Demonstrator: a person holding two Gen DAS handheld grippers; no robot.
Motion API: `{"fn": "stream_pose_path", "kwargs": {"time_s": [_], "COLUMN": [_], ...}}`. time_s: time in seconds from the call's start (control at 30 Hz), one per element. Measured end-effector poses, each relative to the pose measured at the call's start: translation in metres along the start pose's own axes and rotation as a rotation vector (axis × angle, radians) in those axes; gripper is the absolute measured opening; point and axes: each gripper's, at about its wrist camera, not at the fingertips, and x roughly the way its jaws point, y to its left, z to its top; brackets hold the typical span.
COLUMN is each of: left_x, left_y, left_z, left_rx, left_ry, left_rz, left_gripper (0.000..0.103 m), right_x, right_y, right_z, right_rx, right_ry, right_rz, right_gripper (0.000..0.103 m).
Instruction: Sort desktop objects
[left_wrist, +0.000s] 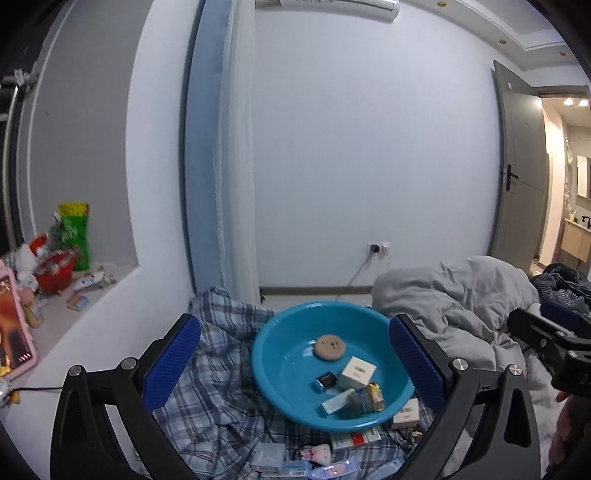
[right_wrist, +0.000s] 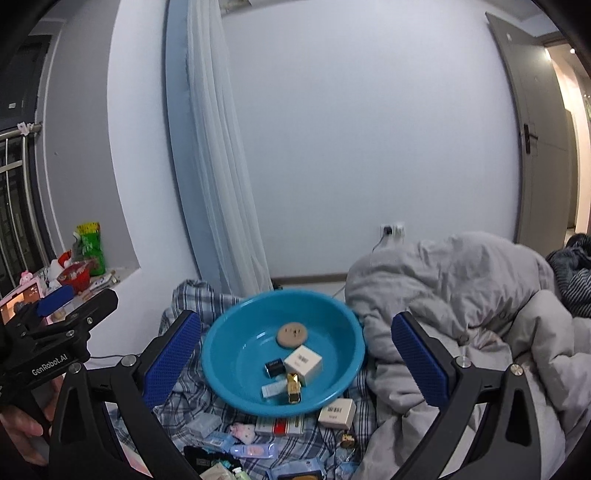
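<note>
Basin (left_wrist: 280, 354) holds a disc (left_wrist: 330, 347), boxes (left_wrist: 357, 371) and, I think, a bottle; I see both grippers (left_wrist: 295, 365) (right_wrist: 295, 363) wide, empty.

Showing dim, cool, even room lighting, with warm light spilling through the doorway (left_wrist: 565, 177) far right of the tool. Bending strongly at the fisheye edges, darkening to black corners. Blurring slightly on clutter at the windowsill (left_wrist: 74, 291). Glinting faintly inside the blue basin (right_wrist: 236, 354).

- A home bedroom: rumpled grey duvet (right_wrist: 443, 295) on the bed.
- Sheer curtain (right_wrist: 218, 147) beside a window.
- Open door (left_wrist: 521, 166) showing a lit bathroom.
</note>
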Motion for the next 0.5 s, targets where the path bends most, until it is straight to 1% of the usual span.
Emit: {"fn": "stream_pose_path", "kwargs": {"time_s": [0.13,0.2,0.23,0.33,0.43,0.5], "left_x": [0.020,0.028,0.030,0.027,0.028,0.029], "left_y": [0.005,0.005,0.004,0.002,0.004,0.008], "left_z": [-0.005,-0.008,-0.009,-0.010,-0.009,-0.009], "left_rx": [-0.021,-0.002,0.016,0.035,0.026,0.001], "left_ry": [0.070,0.108,0.114,0.099,0.107,0.120], "left_rz": [-0.019,-0.023,-0.019,-0.001,-0.025,-0.045], "left_gripper": [0.103,0.103,0.103,0.103,0.103,0.103], "right_x": [0.014,0.020,0.021,0.020,0.021,0.021], "right_y": [-0.003,-0.004,-0.004,-0.001,0.004,0.007], "right_z": [-0.004,-0.006,-0.006,-0.006,-0.007,-0.008], "right_rx": [0.010,0.009,0.014,0.007,-0.023,-0.030], "right_ry": [0.045,0.069,0.072,0.071,0.082,0.093], "right_rz": [0.001,-0.012,-0.010,0.008,0.002,0.007], "right_gripper": [0.102,0.102,0.102,0.102,0.102,0.102]}}
